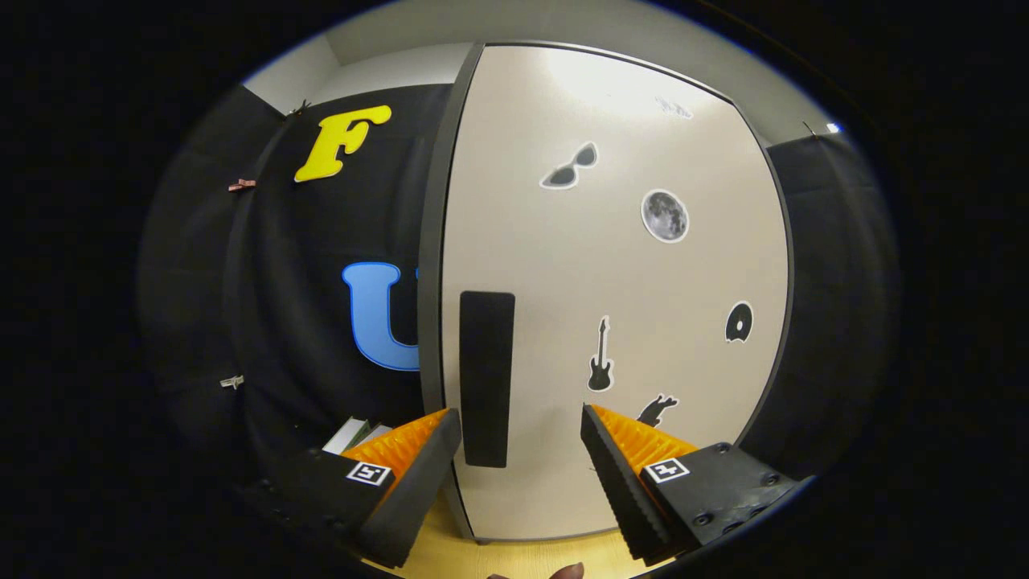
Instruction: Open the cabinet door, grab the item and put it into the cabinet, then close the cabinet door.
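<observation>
A pale cabinet door [619, 322] stands shut just ahead of me, with dark edging and several stickers on its face. A tall black handle [486, 378] runs down its left side. My gripper [522, 426] is open, with nothing between its fingers. The left finger [426, 458] sits just left of the handle's lower end, close to it or touching it, and the right finger [615, 466] stands well to the handle's right. A small whitish and green item [350, 434] peeks out behind the left finger, mostly hidden.
The cabinet stands on a light wooden surface [514, 555]. Black cloth walls [321, 322] close in on the left and right of the cabinet. A fingertip [567, 572] of a person shows below the fingers.
</observation>
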Available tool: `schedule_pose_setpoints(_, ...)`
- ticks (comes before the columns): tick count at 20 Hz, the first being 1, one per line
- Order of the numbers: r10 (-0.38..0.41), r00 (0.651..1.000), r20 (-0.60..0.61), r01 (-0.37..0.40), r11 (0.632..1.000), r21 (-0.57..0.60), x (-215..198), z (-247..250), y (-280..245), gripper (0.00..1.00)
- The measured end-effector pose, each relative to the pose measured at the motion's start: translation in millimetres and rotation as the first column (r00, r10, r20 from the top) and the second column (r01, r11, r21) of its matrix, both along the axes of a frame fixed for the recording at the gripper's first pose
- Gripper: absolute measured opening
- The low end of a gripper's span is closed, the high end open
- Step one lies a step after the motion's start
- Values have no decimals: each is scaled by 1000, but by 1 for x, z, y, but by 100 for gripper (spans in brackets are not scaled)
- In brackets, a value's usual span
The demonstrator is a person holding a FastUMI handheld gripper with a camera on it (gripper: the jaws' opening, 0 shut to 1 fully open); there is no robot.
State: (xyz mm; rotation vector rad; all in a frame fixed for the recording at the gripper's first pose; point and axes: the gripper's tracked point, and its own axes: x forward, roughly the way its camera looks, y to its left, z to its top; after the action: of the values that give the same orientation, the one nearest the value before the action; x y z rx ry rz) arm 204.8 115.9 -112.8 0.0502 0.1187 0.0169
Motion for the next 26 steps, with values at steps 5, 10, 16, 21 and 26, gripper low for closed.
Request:
schedule_pose_setpoints(5, 5, 998, 60, -3, 999, -36, 7, 13, 2, 94)
schedule_pose_setpoints(10, 10, 998, 58, -8, 1000, -20, 23, 19, 10, 86)
schedule_pose_setpoints(16, -29, 998, 57, 28, 1000, 13, 25, 24, 21, 44)
schedule_pose_setpoints(21, -40, 998, 53, 40, 999, -1, 27, 22, 19, 24)
schedule_pose_setpoints(26, -21, 999, 41, 21, 1000, 2, 14, 24, 20, 24)
